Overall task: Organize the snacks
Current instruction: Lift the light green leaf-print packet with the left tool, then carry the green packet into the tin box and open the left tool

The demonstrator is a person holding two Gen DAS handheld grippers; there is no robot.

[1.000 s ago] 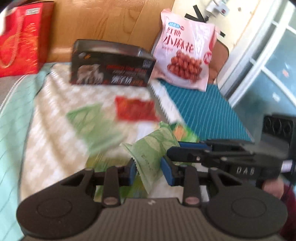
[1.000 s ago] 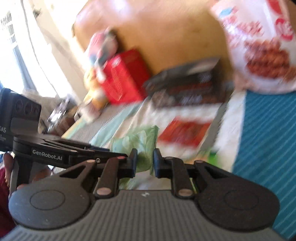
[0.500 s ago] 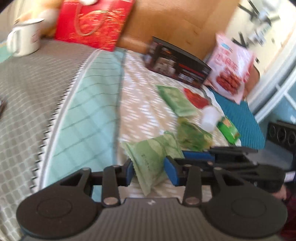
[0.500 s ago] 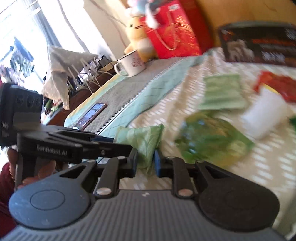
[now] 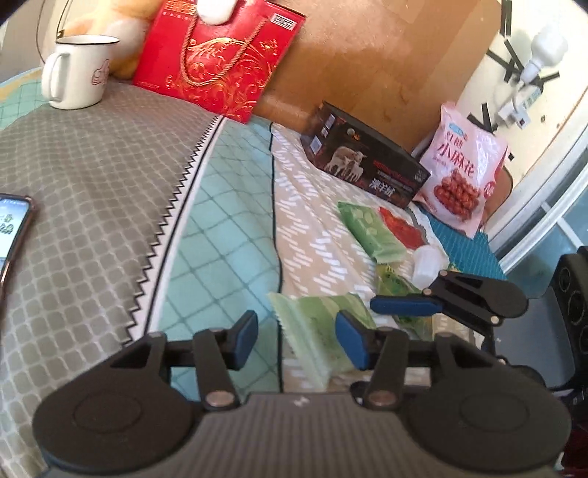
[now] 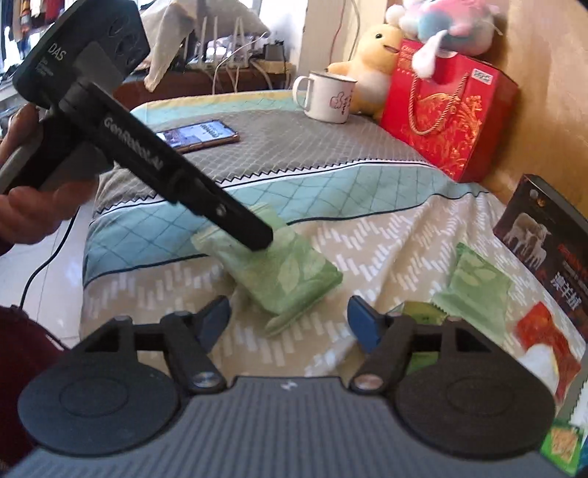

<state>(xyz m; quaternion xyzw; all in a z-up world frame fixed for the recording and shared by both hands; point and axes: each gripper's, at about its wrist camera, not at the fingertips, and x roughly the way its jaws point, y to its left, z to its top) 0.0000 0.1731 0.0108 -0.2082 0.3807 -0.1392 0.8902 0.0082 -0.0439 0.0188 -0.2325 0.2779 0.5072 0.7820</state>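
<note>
Containers stand along the far edge of the bed: a white enamel mug (image 5: 77, 71) whose contents cannot be seen, a red gift bag (image 5: 220, 55) with gold ornament and cord handles, and a closed black carton (image 5: 364, 165) printed with sheep. A pink snack bag (image 5: 463, 184) printed with red characters leans beside the carton, sealed, against the wooden headboard (image 5: 386, 66).

A pale green snack packet (image 6: 283, 272) with crimped ends and a leaf pattern lies on the beige patterned part of the quilt (image 6: 386, 250), near the seam with the teal checked band. The left gripper (image 5: 297, 340) has its blue-padded jaws spread apart, holding nothing; the packet lies just beyond and between them. The right gripper (image 6: 290, 321) is likewise wide open and empty, with the packet just ahead of it. In the right wrist view the tip of the left gripper overlaps the packet's far end; contact cannot be confirmed.

Farther right lie a second green packet (image 5: 371, 231), a red packet (image 5: 402, 229), a small white item (image 5: 426, 261) of unclear shape and a yellow-green wrapper (image 5: 393, 283) partly hidden behind the right gripper's fingers. A phone (image 6: 198, 134) rests on the grey diamond-checked area, cut off at the left edge in the left wrist view. A yellow plush duck (image 6: 371, 70) sits behind the mug, and another plush toy (image 6: 448, 22) lies atop the gift bag.
</note>
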